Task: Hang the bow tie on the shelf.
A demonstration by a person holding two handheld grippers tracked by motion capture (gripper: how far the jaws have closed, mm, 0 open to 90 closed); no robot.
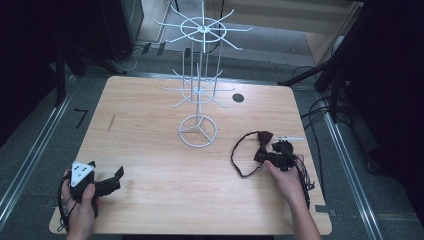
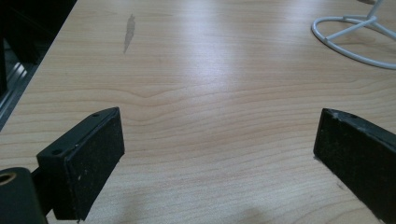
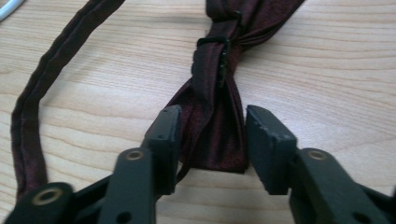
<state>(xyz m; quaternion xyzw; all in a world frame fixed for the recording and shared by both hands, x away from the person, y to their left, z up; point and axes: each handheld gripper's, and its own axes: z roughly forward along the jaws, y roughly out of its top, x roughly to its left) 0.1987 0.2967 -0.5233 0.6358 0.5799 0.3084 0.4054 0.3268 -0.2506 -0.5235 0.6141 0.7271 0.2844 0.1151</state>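
Maroon cloth of the bow tie (image 3: 212, 121) was flanked by the right gripper (image 3: 212, 140), jaws nearly clenched on one wing, its long axis running straight ahead. Farther off, the left gripper (image 2: 219, 154) was held released.

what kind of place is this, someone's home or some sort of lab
Probably a lab or recording room, not a home: a lone wooden table on grey carpet, loose cables on the floor, and dark equipment stands around it.

White wire rack (image 1: 199, 85) stands on the wooden table (image 1: 150, 165).
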